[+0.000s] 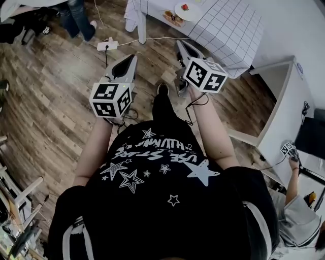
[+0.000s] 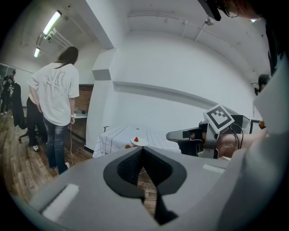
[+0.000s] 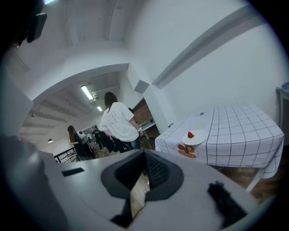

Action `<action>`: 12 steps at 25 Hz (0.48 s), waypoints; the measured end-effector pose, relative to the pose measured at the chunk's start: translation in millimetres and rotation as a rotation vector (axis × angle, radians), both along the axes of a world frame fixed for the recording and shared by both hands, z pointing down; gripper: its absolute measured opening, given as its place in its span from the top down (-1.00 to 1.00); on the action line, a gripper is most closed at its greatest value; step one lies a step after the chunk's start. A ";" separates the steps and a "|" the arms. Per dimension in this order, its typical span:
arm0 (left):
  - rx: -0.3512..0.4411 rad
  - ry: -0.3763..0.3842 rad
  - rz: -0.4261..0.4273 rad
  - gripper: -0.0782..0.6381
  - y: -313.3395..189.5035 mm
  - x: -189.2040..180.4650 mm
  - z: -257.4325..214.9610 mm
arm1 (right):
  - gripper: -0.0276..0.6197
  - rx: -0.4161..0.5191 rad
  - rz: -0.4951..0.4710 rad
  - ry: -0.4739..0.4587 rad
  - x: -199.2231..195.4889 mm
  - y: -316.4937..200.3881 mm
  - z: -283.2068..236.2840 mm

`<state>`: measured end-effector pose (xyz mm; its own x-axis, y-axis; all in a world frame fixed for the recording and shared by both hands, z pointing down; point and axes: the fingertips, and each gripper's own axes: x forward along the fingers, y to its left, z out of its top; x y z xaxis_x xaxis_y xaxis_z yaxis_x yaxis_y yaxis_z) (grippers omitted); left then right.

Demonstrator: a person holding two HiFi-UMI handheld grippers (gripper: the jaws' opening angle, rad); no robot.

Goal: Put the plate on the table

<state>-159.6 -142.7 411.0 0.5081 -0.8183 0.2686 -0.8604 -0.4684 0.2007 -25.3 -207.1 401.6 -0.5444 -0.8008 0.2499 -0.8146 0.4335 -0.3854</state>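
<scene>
Head view's top edge crops the table [image 1: 226,31] bearing the plate [image 1: 195,14].

Two hand-held grippers: one left gripper [image 1: 133,57] and one right gripper [image 1: 181,45]. One table [image 1: 228,31] with a checked cloth, upper right of the head view, bearing two plates: one white plate [image 1: 193,14] with one red piece of food [image 1: 184,7], and one second plate [image 1: 174,19] of brownish food. One power strip [image 1: 107,45] on the floor. Three people: the wearer [image 1: 162,193], one standing person [image 1: 78,18] upper left, one seated person [image 1: 297,208] lower right.
</scene>
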 end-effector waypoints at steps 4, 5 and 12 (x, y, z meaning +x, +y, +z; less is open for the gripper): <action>0.029 -0.005 0.025 0.76 30.7 0.7 -7.8 | 0.87 0.033 0.027 0.106 0.2 39.9 -3.7; 0.036 -0.009 0.028 0.76 36.7 0.1 -8.2 | 0.87 0.036 0.039 0.120 1.2 48.9 -3.6; 0.025 0.015 0.091 0.76 71.0 15.9 6.4 | 0.87 0.003 0.162 0.101 29.8 104.7 13.4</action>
